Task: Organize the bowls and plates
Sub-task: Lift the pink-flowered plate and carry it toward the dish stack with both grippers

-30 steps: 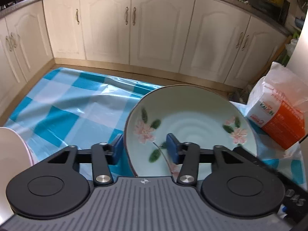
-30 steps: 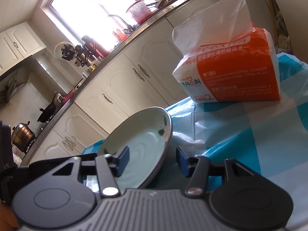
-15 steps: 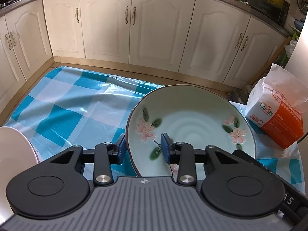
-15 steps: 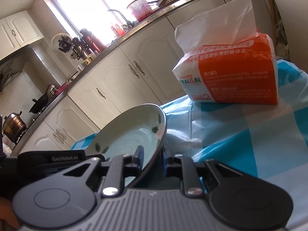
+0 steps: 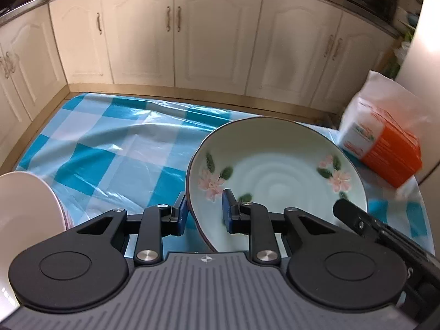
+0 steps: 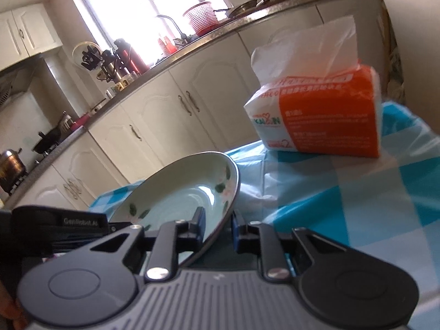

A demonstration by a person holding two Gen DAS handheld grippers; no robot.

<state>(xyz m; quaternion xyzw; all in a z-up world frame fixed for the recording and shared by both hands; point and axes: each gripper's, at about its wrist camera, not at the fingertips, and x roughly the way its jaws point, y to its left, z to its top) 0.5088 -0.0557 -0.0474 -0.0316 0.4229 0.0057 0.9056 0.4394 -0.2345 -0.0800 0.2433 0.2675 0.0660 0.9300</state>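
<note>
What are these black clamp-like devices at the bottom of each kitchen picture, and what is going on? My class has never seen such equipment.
They are hand-held two-finger grippers; a person carries one in each hand. Each has a wide-angle camera looking forward along its fingers, so one picture comes from the left gripper and the other from the right gripper.

A blue-and-white checked plastic tablecloth covers the surface. On it stand an orange-and-white pack of paper tissues and, at the far left edge, part of a plain white dish.

Both grippers straddle the rim of the same pale green ceramic bowl painted with pink flowers, from opposite sides. The right one's jaws have closed on the rim; the left one's have just been closing around it, and its inner pad looks not quite touching.
</note>
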